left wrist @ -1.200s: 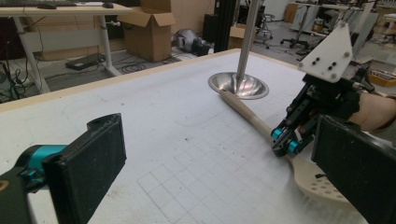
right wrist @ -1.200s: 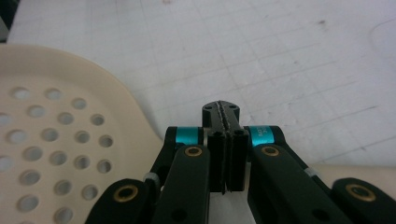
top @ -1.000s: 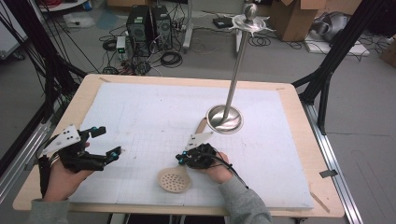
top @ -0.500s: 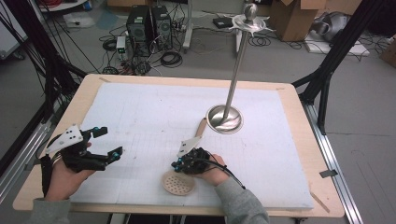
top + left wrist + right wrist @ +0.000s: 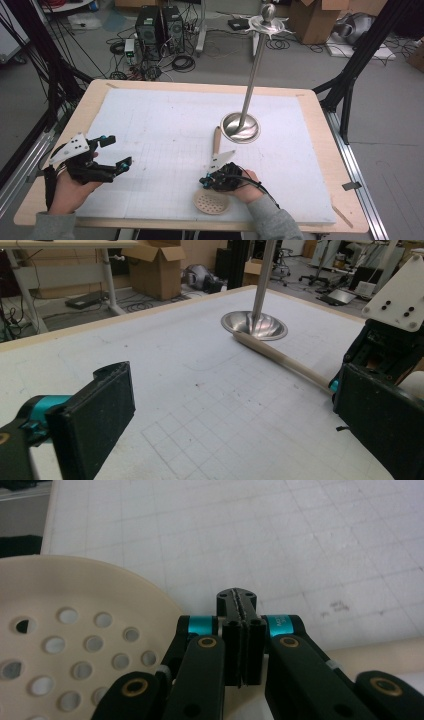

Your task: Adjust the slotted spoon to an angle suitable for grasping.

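A cream skimmer lies on the white mat, its perforated head (image 5: pixel 211 202) (image 5: pixel 70 640) near the front edge. Its handle (image 5: pixel 216 140) (image 5: pixel 285 362) reaches to the round base of a steel stand (image 5: pixel 241 127) (image 5: pixel 255 325). My right gripper (image 5: pixel 206 181) (image 5: pixel 242 600) sits low over the skimmer's neck and points left. Its jaws are pressed flat together with nothing between the tips, and the handle passes underneath them. My left gripper (image 5: pixel 113 152) (image 5: pixel 235 430) hovers at the mat's left side, open and holding nothing.
The stand's pole rises to a top ring of hooks (image 5: pixel 267 20). A wooden table rim (image 5: pixel 320 130) frames the mat. Beyond the far edge the floor holds computer towers (image 5: pixel 157 27), cables and cardboard boxes.
My right gripper has come nearer the front edge, down onto the skimmer's neck. The skimmer's head has slid to the right. My left gripper has stayed put.
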`<action>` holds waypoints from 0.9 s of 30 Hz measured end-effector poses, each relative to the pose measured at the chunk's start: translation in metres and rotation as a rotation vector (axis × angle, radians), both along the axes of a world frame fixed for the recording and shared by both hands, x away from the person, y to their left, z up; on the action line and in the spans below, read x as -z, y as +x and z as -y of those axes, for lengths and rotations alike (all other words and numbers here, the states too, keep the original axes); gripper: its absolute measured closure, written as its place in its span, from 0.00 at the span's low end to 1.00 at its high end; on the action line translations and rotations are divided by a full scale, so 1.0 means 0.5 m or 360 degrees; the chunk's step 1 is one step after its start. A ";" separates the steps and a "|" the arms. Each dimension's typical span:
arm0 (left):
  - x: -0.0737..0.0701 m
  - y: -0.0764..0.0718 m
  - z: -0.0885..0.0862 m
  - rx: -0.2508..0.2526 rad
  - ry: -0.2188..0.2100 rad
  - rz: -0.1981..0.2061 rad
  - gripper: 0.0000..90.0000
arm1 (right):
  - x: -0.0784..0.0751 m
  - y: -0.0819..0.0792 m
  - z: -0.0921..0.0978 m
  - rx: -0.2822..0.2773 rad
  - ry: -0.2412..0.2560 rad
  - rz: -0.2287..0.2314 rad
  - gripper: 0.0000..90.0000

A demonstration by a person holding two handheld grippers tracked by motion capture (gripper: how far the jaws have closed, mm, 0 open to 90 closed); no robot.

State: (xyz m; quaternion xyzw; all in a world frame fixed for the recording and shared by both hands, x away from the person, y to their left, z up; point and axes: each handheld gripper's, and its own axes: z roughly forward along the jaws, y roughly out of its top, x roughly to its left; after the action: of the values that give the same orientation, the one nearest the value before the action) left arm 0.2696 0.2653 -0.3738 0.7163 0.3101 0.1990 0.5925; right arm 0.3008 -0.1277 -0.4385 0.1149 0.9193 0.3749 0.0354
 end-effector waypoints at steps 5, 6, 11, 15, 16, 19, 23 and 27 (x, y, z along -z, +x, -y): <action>0.000 0.001 0.003 0.0006 -0.0001 -0.0001 0.04 | -0.004 -0.004 0.026 0.0005 -0.0029 0.0003 1.00; 0.000 0.001 0.003 0.0006 -0.0001 0.0000 0.04 | -0.004 -0.005 0.032 0.0003 -0.0034 0.0007 1.00; 0.001 0.002 0.005 0.0007 0.0000 -0.0006 0.04 | -0.005 -0.006 0.066 0.0025 -0.0041 -0.0002 1.00; 0.002 0.003 0.005 0.0011 0.0008 -0.0005 0.04 | -0.006 -0.007 0.098 0.0054 -0.0046 0.0002 1.00; 0.002 0.004 0.005 0.0009 0.0011 -0.0006 0.04 | -0.007 -0.008 0.105 0.0057 -0.0049 0.0005 1.00; 0.003 0.004 0.007 0.0011 0.0011 -0.0009 0.04 | -0.008 -0.010 0.124 0.0057 -0.0063 0.0008 1.00; 0.004 0.005 0.012 0.0016 0.0011 -0.0014 0.04 | -0.009 -0.009 0.134 0.0062 -0.0044 -0.0011 1.00; 0.005 0.007 0.015 0.0024 0.0017 -0.0018 0.04 | -0.032 -0.003 0.148 0.0148 0.0125 0.0048 1.00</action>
State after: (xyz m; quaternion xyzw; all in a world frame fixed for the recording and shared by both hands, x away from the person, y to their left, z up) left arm 0.2730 0.2579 -0.3765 0.7230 0.3071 0.1922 0.5883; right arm 0.2991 -0.2017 -0.4227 0.1531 0.8969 0.4102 0.0622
